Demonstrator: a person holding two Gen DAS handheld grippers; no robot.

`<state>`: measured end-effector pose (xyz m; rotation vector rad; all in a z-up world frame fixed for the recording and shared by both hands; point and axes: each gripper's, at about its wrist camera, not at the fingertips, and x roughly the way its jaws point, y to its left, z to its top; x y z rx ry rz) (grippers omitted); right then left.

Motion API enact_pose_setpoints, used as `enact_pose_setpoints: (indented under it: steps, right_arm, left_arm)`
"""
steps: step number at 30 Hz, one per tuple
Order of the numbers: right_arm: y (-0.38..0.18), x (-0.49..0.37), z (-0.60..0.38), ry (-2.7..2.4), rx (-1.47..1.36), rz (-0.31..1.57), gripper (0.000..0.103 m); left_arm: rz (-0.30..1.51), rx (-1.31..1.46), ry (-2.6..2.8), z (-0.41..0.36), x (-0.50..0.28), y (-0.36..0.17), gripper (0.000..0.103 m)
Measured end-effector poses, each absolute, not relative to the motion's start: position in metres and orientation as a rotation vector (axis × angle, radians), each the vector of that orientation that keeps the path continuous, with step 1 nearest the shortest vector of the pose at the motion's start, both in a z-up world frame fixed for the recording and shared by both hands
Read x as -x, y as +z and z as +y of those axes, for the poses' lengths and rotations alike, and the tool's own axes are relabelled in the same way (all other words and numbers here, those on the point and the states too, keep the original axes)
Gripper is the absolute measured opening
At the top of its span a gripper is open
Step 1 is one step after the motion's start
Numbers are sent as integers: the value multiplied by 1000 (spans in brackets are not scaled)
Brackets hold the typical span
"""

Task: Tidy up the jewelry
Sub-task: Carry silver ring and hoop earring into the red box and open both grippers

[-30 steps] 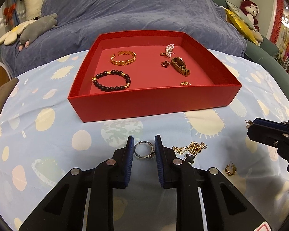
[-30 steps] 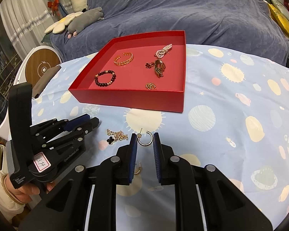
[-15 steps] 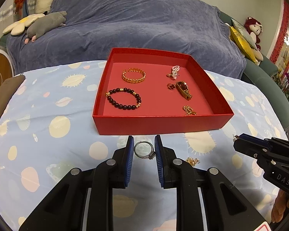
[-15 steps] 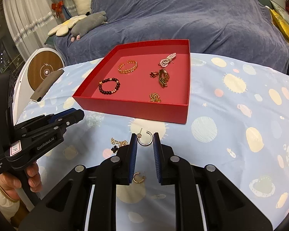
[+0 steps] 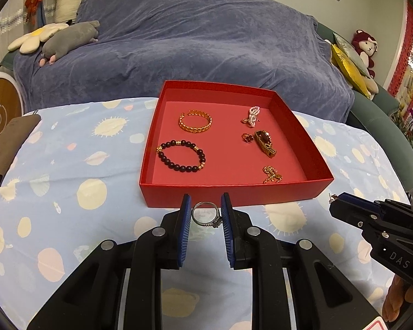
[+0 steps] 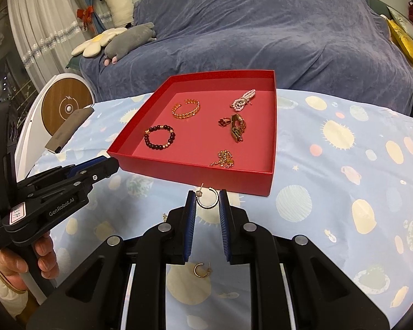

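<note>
The right gripper's (image 5: 333, 202) tips run off toward the edge of the left wrist view, so what it carries is barely visible there; in its own view, the right gripper (image 6: 207, 200) pinches a gold hoop earring (image 6: 207, 198) by its sides between 2 blue pads, raised above the cloth just short of the red tray's (image 6: 190, 174) near wall. A 2nd hoop earring (image 6: 201, 269) lies on the spotted tablecloth (image 6: 330, 181), partly framed by the gripper's black arms; a bit of chain (image 6: 164, 216) peeks from behind the left finger, too hidden to identify. The left gripper (image 5: 205, 217) is closed on a silver ring (image 5: 205, 217), thin band with a small stone cluster at 1 side, held just before the tray (image 5: 228, 195). Inside the tray lie a gold bangle (image 5: 195, 121), a dark bead bracelet (image 5: 181, 155), a pearl piece (image 5: 252, 115), a clover charm (image 5: 247, 137), a gold watch (image 5: 265, 143) and a small gold chain (image 5: 272, 173), all apart.
</note>
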<state>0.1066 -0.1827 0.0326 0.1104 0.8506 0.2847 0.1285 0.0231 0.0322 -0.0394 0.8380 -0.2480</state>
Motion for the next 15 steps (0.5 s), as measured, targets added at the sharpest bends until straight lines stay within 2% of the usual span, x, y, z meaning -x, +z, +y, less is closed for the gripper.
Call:
enact_pose_setpoints:
  steps: [15]
  right_arm:
    - [55, -131, -187, 285, -119, 798, 16]
  left_arm:
    - [787, 17, -229, 28, -156, 60, 19]
